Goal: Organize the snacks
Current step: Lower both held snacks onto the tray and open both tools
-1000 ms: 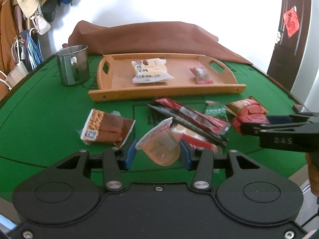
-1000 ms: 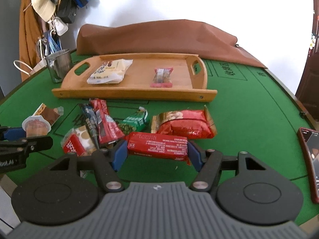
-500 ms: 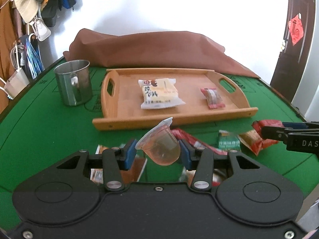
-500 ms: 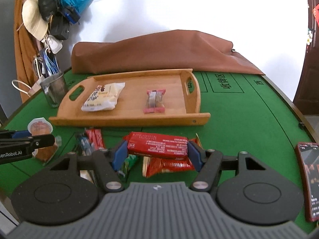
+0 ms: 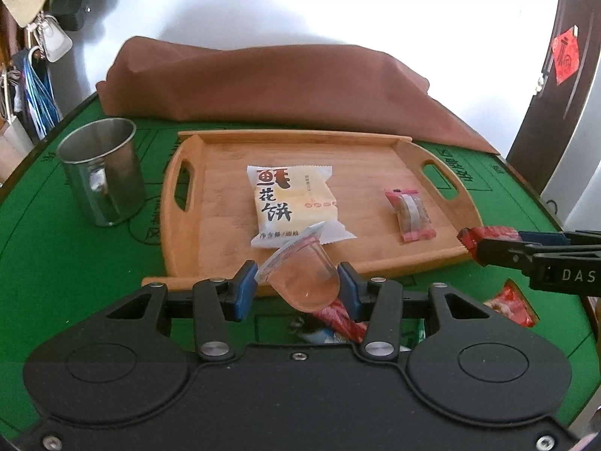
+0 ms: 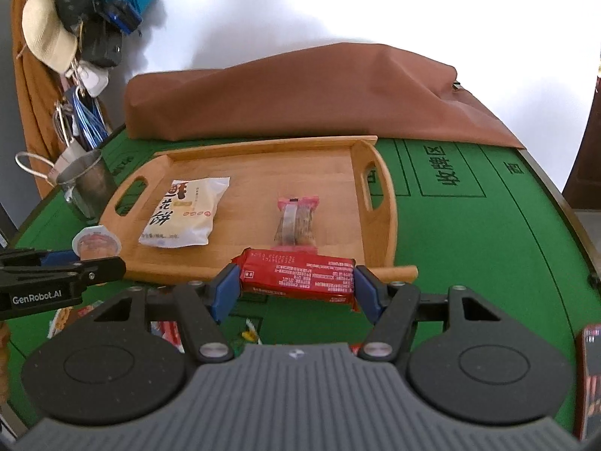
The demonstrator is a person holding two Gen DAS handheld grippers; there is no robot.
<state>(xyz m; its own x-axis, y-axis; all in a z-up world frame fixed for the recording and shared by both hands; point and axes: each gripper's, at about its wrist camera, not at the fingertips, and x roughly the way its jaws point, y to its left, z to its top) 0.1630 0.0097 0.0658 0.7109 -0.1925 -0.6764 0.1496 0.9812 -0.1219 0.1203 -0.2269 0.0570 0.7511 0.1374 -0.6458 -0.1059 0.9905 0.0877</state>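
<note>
Both grippers at tray [image 5: 195, 263] edge, likely to unload: left gripper [image 5: 296, 287] clamps jelly cup [image 5: 304, 278] narrowly, right gripper [image 6: 296, 287] pinches red bar [image 6: 296, 274] endwise, wider.

The tray [image 5: 379, 150] is smooth pale wood, the table [image 6: 469, 248] matt green felt. The mug [image 5: 101, 176] is brushed metal; the jelly cup [image 5: 306, 282] clear glossy plastic; the brown cover [image 6: 300, 97] matt cloth.
</note>
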